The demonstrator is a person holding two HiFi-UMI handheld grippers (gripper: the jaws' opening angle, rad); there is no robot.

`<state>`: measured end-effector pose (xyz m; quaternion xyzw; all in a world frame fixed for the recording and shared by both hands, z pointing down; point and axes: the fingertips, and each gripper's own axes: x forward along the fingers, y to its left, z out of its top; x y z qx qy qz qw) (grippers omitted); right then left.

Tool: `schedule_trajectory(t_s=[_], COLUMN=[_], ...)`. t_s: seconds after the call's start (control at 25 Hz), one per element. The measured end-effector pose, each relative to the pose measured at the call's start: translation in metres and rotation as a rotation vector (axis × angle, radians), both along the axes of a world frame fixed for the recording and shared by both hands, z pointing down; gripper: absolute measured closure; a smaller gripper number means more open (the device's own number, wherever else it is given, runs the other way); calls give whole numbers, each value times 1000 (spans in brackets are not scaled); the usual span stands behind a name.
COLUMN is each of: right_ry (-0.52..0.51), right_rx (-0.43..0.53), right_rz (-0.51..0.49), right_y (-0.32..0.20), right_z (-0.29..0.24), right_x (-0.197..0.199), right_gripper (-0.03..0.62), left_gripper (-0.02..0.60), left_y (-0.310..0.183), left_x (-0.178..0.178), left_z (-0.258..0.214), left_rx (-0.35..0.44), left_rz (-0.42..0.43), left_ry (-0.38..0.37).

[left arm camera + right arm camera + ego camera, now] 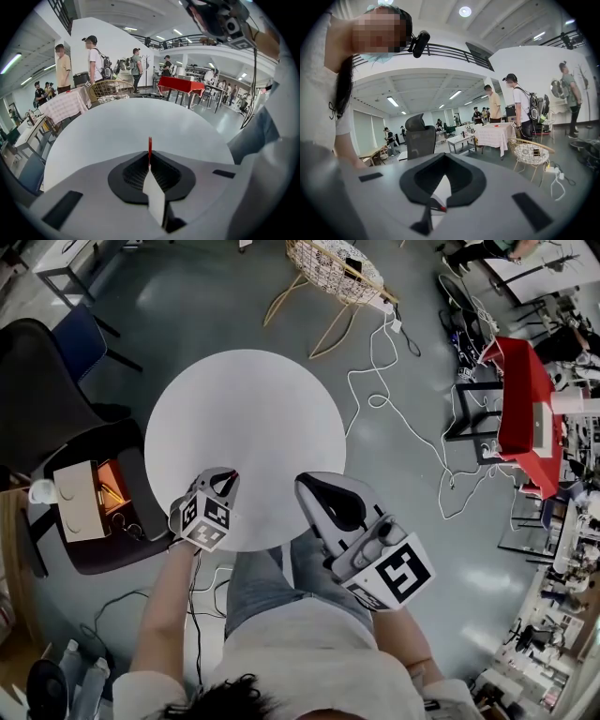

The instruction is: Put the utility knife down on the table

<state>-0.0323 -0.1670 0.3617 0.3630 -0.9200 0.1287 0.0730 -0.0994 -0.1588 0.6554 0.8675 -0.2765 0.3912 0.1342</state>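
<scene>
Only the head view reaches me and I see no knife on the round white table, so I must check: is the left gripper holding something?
Observer: In the left gripper view, the left gripper has its jaws together on a thin red strip, seen edge-on. Whether that is the knife, I cannot tell.
Operator: And the right gripper?
Observer: Its own view shows its jaws together, with only a tiny red speck in the seam.

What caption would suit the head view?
Seen from above: left gripper and right gripper poised at the near edge of a round white table.
</scene>
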Motion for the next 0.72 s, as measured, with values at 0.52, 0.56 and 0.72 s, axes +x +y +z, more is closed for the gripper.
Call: schedule_trajectory(t_s=[0.52, 0.56, 0.72], right_ry=[2, 1, -2], right_rx=[4, 4, 8], right_rz=[-2, -4, -15], right_y=[4, 5, 6], right_z=[-1, -1, -1], right_x=[-3, -3, -5], right_gripper=[586, 586, 586], left_gripper=[561, 560, 561], left_y=[0, 0, -3], left_x=[-2, -3, -5], left_z=[-3, -3, -8], left_rx=[-17, -15, 8], left_rz=[-12, -16, -37], left_ry=[19, 20, 28])
